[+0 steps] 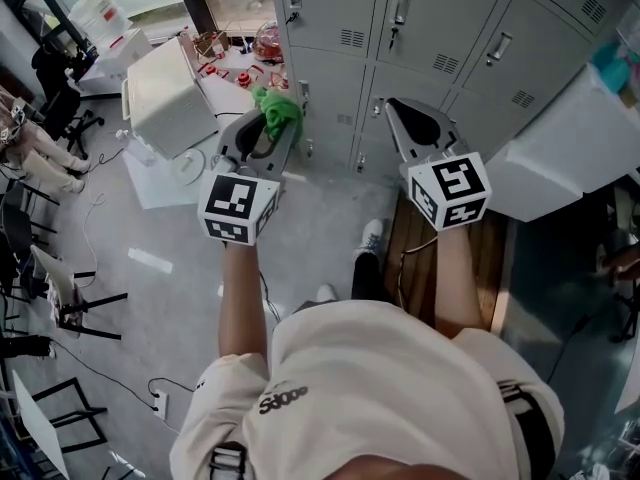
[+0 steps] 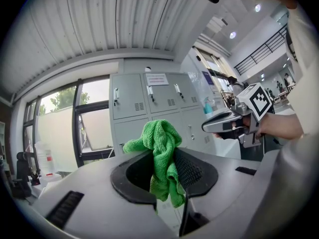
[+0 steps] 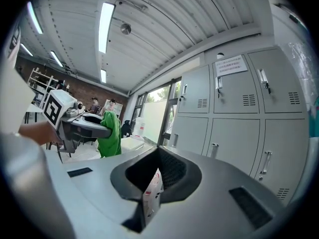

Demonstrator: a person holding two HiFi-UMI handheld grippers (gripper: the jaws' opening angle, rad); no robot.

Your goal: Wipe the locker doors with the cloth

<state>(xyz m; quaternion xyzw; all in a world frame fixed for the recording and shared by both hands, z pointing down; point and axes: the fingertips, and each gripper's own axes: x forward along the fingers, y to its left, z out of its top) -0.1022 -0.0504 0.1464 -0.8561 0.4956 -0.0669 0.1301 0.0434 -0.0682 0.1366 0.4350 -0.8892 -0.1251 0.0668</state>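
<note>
Left gripper clamped on cloth; right gripper closed, nothing held.
Cloth: green, looped microfibre, bunched, hanging between the jaws. Ahead: grey sheet-metal locker doors, louvred vents, upright handles. Smooth grey floor below.

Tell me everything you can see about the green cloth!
The green cloth looks like soft, fuzzy towel fabric. It is crumpled and pinched between the fingers of the left gripper. One bunch sticks up above the fingers and a fold hangs down below them. It is held up in the air in front of the grey lockers, and only the fingers can be seen touching it.
</note>
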